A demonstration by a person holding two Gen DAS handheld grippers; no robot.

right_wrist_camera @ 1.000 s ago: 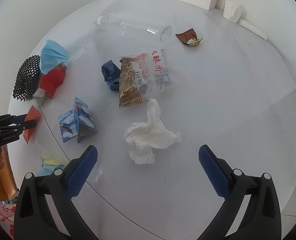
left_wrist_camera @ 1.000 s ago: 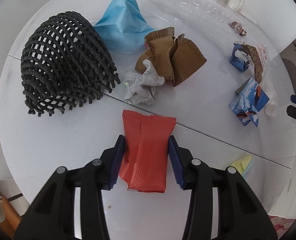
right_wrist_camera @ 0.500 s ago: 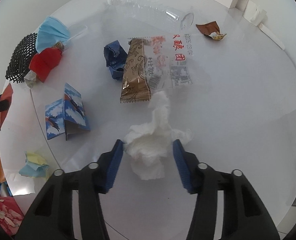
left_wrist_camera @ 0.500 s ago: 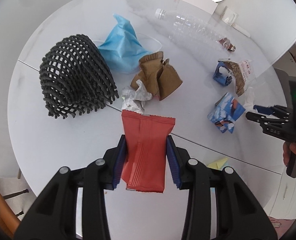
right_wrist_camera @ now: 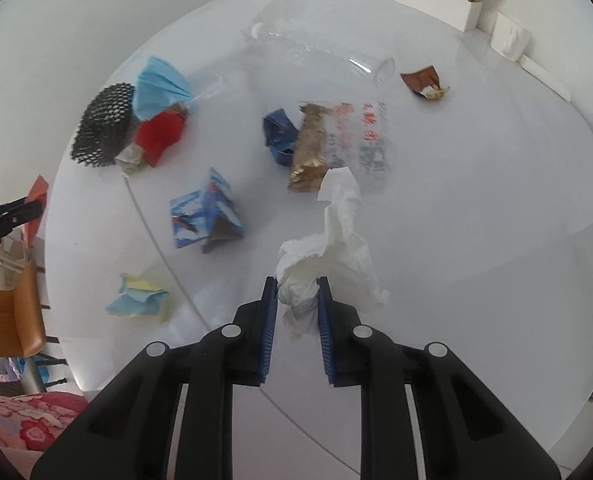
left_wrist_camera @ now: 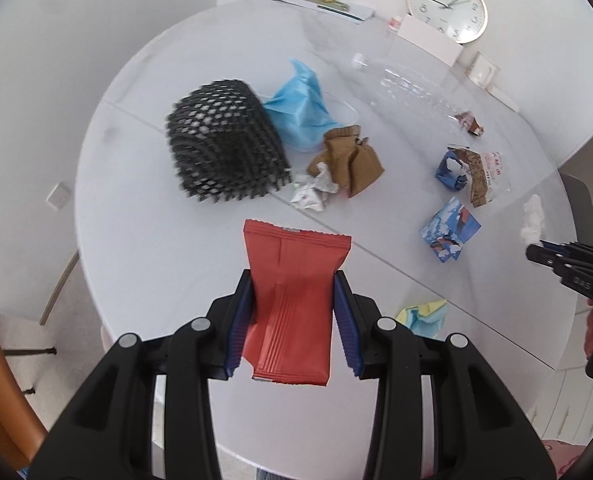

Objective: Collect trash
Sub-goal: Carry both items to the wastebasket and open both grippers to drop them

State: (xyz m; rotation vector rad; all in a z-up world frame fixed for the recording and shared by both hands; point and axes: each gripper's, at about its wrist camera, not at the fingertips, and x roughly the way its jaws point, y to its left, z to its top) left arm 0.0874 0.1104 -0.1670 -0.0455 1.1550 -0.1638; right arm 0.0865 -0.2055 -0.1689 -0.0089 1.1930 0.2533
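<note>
Left gripper (left_wrist_camera: pixel 292 304) clamps the red wrapper (left_wrist_camera: pixel 292 304), right gripper (right_wrist_camera: pixel 296 308), jaws just closing, pinches the white tissue (right_wrist_camera: pixel 328 256); litter around the black mesh (left_wrist_camera: pixel 224 140) seemingly remains uncollected.

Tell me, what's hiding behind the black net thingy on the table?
Behind the black mesh net a crumpled blue face mask pokes out, touching its far side. The net covers the mask's lower edge, so anything tucked beneath there cannot be seen. Nothing shows through its holes.

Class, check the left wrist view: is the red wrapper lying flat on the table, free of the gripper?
No. The red wrapper is clamped between the pads of the left gripper, above the white table.
</note>
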